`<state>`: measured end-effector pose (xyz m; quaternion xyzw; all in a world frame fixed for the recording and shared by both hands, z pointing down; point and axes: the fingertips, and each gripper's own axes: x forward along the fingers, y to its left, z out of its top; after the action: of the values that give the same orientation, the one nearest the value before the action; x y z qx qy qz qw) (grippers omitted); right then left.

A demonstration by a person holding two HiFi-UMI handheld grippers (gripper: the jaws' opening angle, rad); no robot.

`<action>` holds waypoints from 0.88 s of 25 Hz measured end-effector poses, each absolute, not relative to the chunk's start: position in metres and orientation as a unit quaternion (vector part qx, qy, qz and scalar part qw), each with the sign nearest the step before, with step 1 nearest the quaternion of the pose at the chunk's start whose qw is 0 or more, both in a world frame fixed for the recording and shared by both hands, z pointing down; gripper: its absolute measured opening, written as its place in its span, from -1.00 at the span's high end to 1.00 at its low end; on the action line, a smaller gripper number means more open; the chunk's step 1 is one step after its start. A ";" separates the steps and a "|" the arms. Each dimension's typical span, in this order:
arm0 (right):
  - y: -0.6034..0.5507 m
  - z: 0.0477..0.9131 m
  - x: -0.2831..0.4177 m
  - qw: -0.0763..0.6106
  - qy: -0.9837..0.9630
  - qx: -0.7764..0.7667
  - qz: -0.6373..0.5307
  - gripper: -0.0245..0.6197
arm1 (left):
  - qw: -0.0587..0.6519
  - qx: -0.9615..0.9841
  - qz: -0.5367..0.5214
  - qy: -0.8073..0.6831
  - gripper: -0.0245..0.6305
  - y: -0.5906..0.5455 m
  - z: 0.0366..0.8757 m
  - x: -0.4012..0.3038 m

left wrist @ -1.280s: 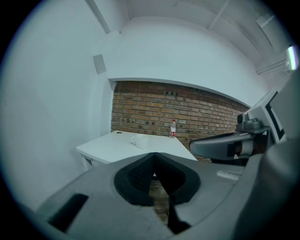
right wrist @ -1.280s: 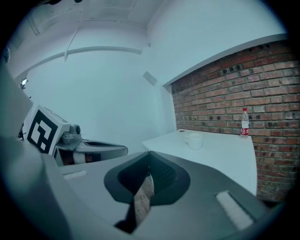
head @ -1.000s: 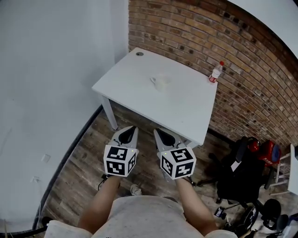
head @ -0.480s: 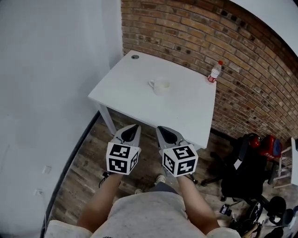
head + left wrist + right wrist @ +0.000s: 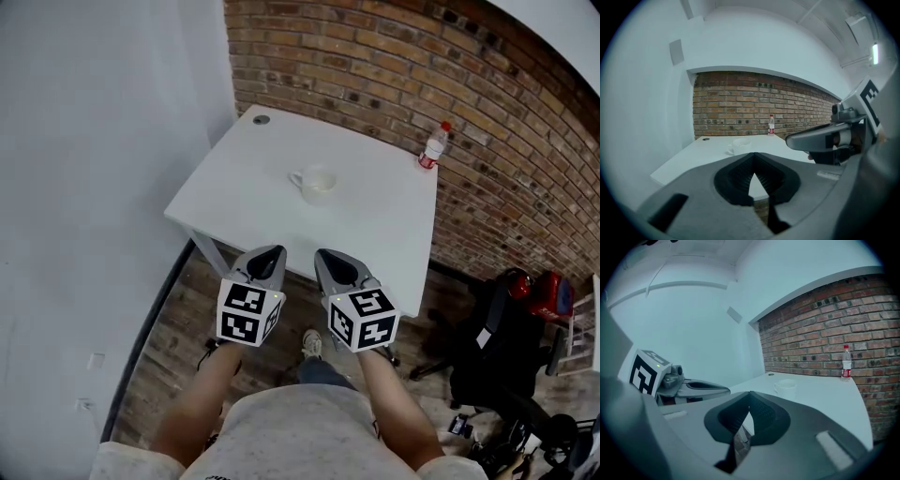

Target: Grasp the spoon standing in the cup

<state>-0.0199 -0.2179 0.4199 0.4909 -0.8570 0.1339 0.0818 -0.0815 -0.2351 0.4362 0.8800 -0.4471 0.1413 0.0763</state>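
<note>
A white cup (image 5: 317, 183) with its handle to the left stands near the middle of the white table (image 5: 375, 230). No spoon can be made out in it from here. My left gripper (image 5: 267, 253) and right gripper (image 5: 326, 255) are held side by side over the table's near edge, well short of the cup, both shut with nothing between the jaws. The left gripper view has the cup (image 5: 738, 145) far ahead past the shut left gripper (image 5: 753, 154). In the right gripper view the cup (image 5: 786, 386) lies beyond the shut right gripper (image 5: 750, 393).
A plastic bottle (image 5: 432, 146) with a red cap stands at the table's far right corner by the brick wall (image 5: 394, 66). A cable hole (image 5: 261, 119) marks the far left corner. A black office chair (image 5: 497, 347) sits right of the table; a white wall (image 5: 94, 187) runs along the left.
The person has stepped toward the table, so the table and cup sit nearer. Both grippers moved forward to the table's near edge and stayed shut.
</note>
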 end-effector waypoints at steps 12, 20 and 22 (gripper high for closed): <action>-0.308 0.426 0.007 0.087 -0.864 0.472 0.150 0.91 | 0.026 0.897 0.174 -0.406 0.92 -0.337 0.439 -0.034; -0.353 0.426 0.028 0.080 -0.867 0.467 0.153 0.91 | -0.030 0.901 0.220 -0.373 0.85 -0.389 0.451 -0.010; -0.360 0.428 0.034 0.081 -0.867 0.467 0.156 0.91 | -0.035 0.901 0.234 -0.365 0.82 -0.398 0.460 -0.007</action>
<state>0.0342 -0.3600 0.4282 0.4670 -0.8665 0.1564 0.0812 -0.0073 -0.3978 0.4603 0.9006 -0.3645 0.2340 -0.0349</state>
